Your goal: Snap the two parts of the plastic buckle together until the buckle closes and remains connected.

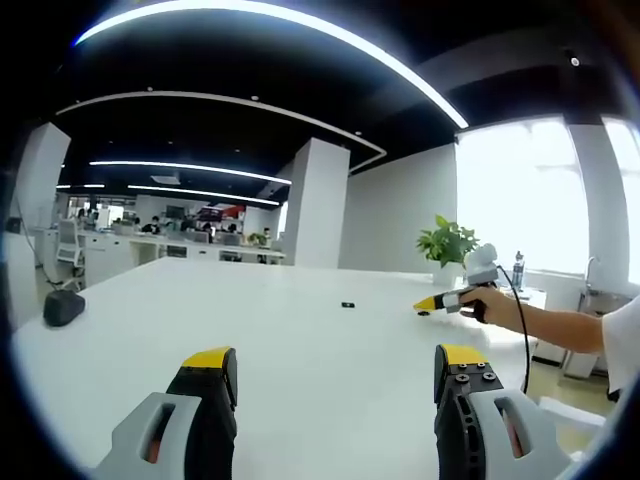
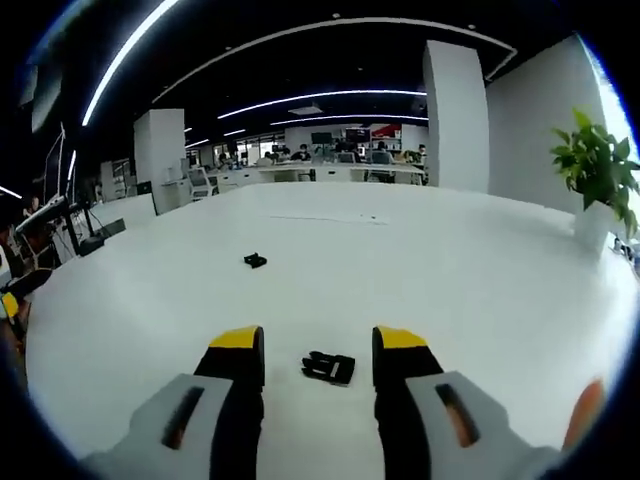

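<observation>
Right gripper: jaws spread, nothing between the pads. One black buckle part lies flat on the white table, sitting in the gap between the two yellow-tipped jaws, near their tips, touching neither as far as can be seen. Second black buckle part lies further ahead of this gripper and a little to its left, well apart from the first.

Left gripper: jaws spread wide, empty, above bare table surface. In the left gripper view a small black piece lies far ahead, well beyond the jaw tips; too small to tell which buckle part. The right gripper appears there at the right, held in a hand. Dark object at far left table edge. Potted plant at far side.
</observation>
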